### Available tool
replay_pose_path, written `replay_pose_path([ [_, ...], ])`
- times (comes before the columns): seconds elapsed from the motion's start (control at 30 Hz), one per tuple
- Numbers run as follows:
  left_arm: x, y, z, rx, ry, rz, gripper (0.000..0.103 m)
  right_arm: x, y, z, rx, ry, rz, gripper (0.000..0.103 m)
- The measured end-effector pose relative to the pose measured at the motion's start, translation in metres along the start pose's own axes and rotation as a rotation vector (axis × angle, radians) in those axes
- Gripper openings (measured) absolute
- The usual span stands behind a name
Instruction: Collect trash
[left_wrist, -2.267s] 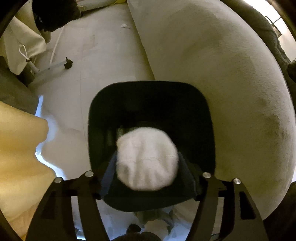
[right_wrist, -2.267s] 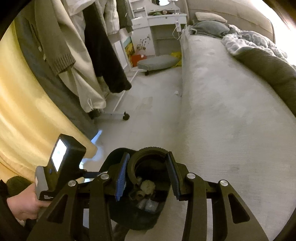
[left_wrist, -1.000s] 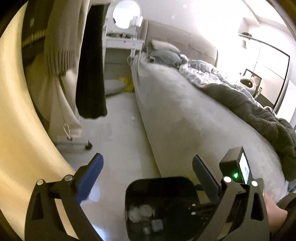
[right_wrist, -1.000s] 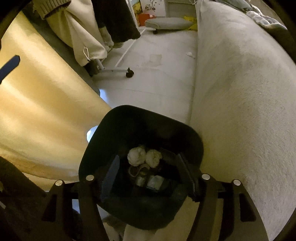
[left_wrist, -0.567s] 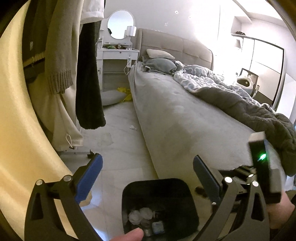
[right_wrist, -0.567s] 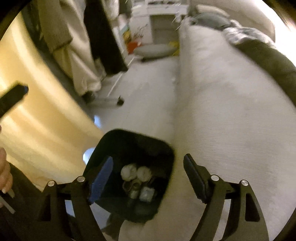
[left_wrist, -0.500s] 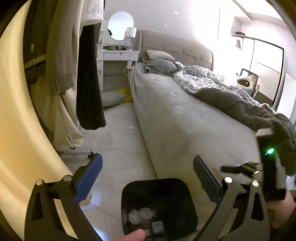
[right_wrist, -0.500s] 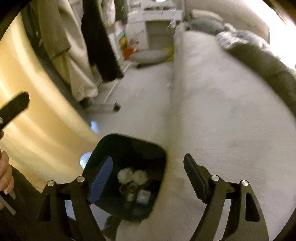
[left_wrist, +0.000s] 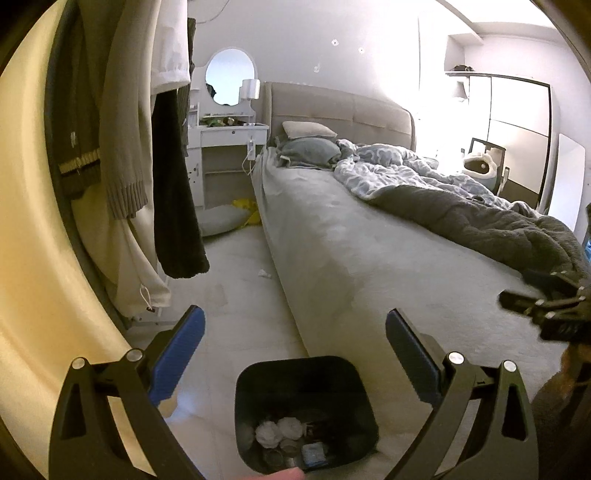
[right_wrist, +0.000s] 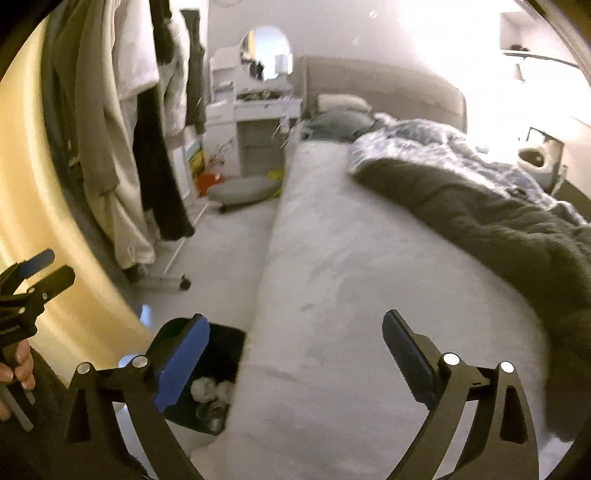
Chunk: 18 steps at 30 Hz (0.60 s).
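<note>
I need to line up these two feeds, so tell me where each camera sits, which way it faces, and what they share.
Left wrist: on the left gripper, jaws open and empty, looking down the floor beside the bed toward the vanity; black bin below; right gripper at the right edge.
Right wrist: on the right gripper, jaws just opened wide, empty, facing the same way from over the mattress; the left gripper and hand at the left edge.
Shared: bed, bin, vanity, hanging clothes.
</note>
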<state>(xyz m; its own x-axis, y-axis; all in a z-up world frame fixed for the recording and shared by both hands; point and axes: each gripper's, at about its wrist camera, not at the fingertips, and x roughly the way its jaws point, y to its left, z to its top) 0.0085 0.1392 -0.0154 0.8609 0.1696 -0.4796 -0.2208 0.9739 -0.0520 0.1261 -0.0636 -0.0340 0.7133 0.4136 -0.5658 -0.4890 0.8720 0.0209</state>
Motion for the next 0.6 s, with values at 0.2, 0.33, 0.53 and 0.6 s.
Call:
replay_pose_path([
  [0.2,-0.015,-0.005,-0.003,-0.006,-0.010,-0.010,0.100,-0.045,-0.039,-0.010,0.021,-0.073,-0.092,0.100],
  [0.33,-0.023,-0.013,-0.006,0.008,-0.023,0.010,0.100,-0.070,-0.064,-0.020,0.062,-0.102,-0.097,0.100],
  [0.53,-0.030,-0.028,-0.008,0.027,-0.021,-0.021,0.100,-0.108,-0.086,-0.042,0.145,-0.154,-0.087,0.100],
  [0.6,-0.032,-0.032,-0.009,0.036,-0.016,-0.042,0.100,-0.116,-0.090,-0.046,0.165,-0.172,-0.068,0.100],
])
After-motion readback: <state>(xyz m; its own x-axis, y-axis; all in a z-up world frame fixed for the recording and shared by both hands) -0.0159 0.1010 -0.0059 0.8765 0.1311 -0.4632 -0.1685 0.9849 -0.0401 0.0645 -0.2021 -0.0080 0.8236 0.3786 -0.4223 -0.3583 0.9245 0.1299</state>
